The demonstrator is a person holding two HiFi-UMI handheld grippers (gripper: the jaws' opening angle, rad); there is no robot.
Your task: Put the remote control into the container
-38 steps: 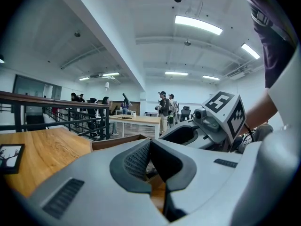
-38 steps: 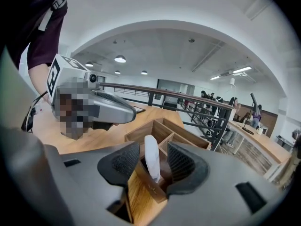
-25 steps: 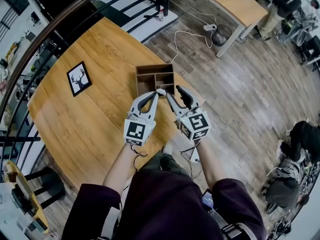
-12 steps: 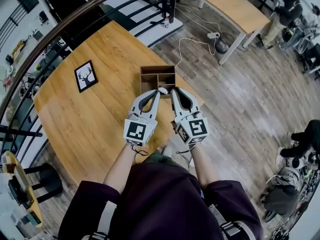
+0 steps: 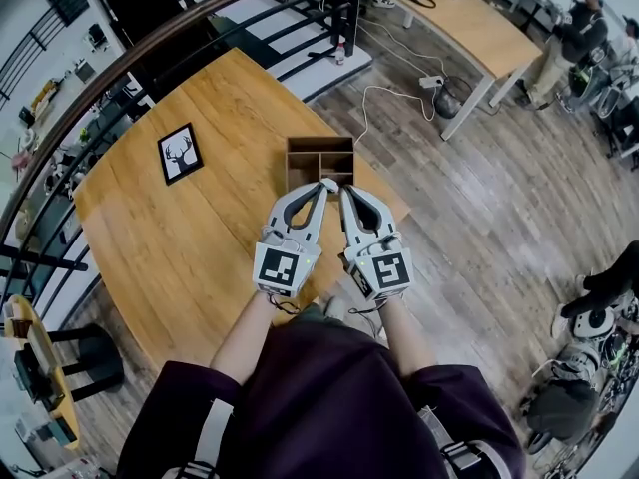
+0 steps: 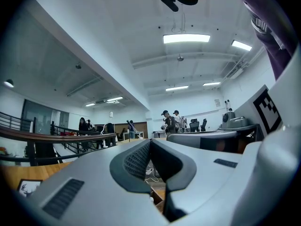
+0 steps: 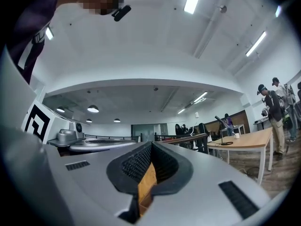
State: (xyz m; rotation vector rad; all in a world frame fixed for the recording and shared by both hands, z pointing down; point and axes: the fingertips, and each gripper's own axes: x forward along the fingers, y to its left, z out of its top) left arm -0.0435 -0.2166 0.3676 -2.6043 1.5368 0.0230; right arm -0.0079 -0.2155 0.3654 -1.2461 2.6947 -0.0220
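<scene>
Remote control: probably the small white thing [image 5: 328, 182] at the near edge of the container [image 5: 319, 140], just past both gripper tips; too small to confirm. If so, the drop is done and only backing off is left.

Left gripper [image 5: 320, 190]: jaws together, holding nothing. Right gripper [image 5: 344, 191]: jaws have just been closing, now fully together, nothing between them. Both hang side by side over the table [image 5: 200, 247] just short of the container, not touching it.

Room: the container sits near the table's right edge, wood floor beyond. Framed deer picture [image 5: 181, 154] well apart to the left. Railing [image 5: 150, 38] runs behind the table. Plenty of bare tabletop toward the person for pulling back.
</scene>
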